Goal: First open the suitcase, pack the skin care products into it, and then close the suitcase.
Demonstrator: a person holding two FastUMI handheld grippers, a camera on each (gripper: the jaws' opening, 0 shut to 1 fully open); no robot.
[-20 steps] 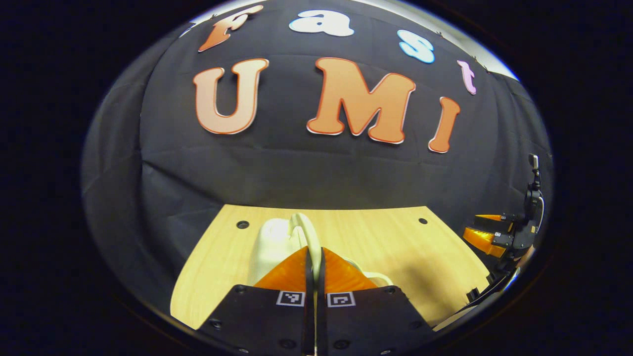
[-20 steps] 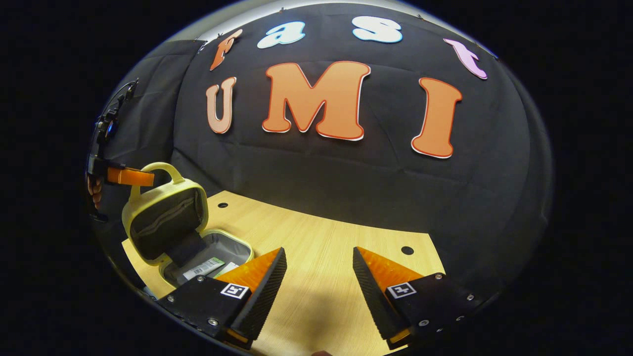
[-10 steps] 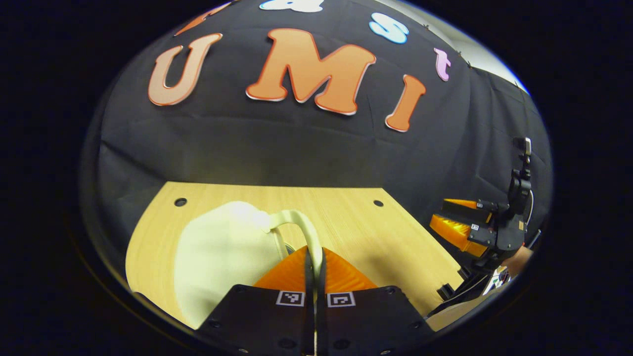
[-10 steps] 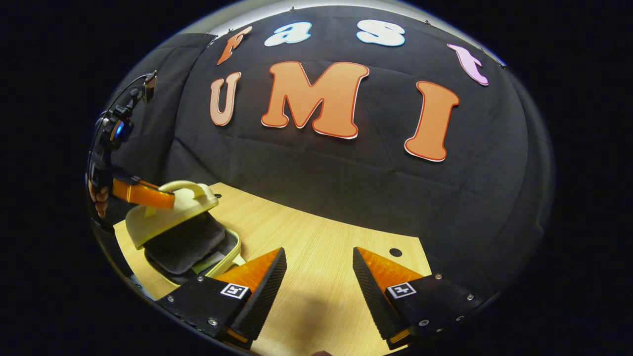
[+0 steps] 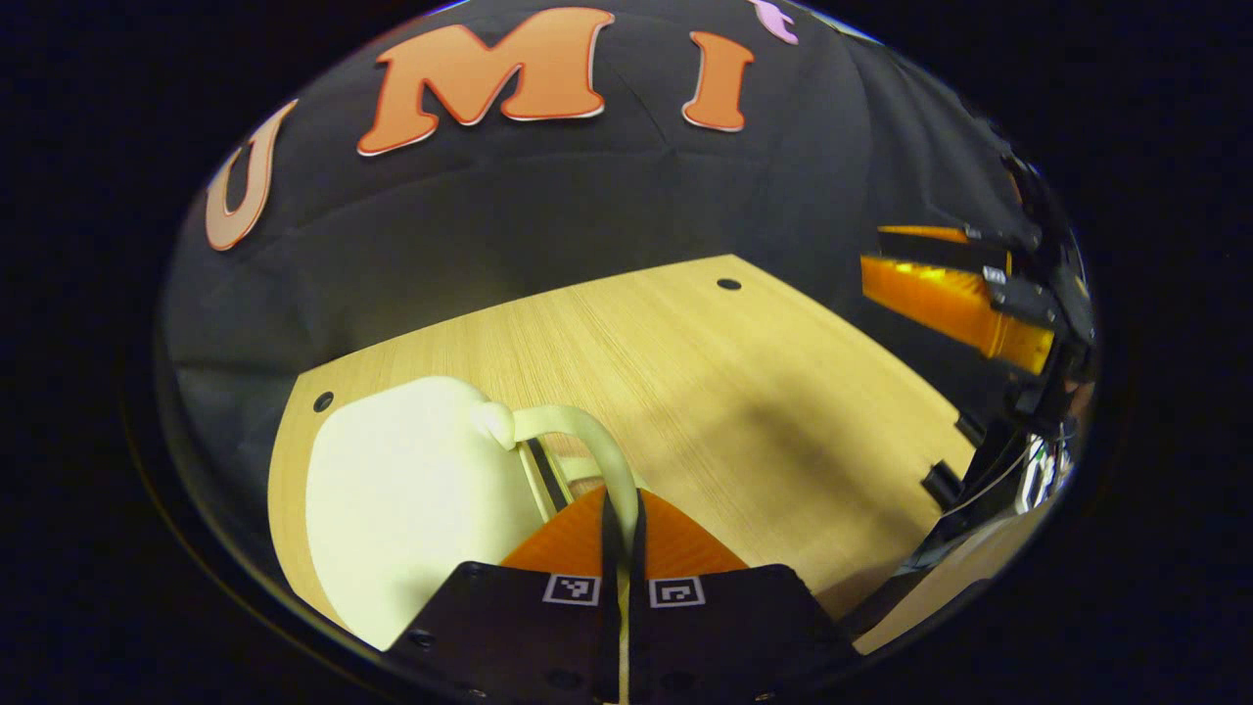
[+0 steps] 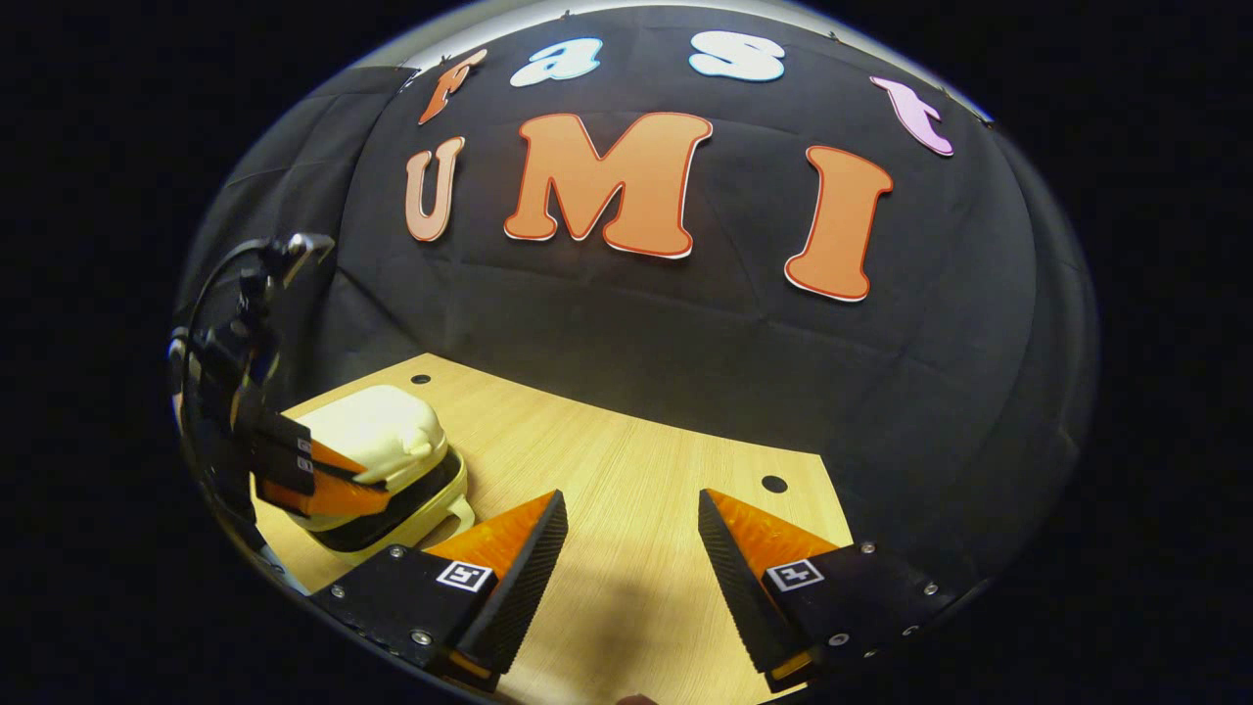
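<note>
The small pale yellow suitcase (image 5: 411, 490) lies at the table's left, its lid lowered almost onto the base. My left gripper (image 5: 621, 509) is shut on the lid's curved handle (image 5: 578, 436). In the right gripper view the suitcase (image 6: 382, 460) sits at the lower left with only a dark slit left between lid and base, and the left gripper (image 6: 328, 485) pinches its handle from the near side. My right gripper (image 6: 631, 534) hangs open over bare wood, holding nothing. The inside of the suitcase is hidden.
The light wooden table (image 6: 626, 490) has small round holes near its back edge. Black cloth closes the booth behind it. In the left gripper view the right gripper (image 5: 954, 299) hovers at the far right, above the table's right edge.
My left gripper has swung the lid from upright down to nearly flat on the base, covering the packed items. The right gripper has stayed open in about the same place.
</note>
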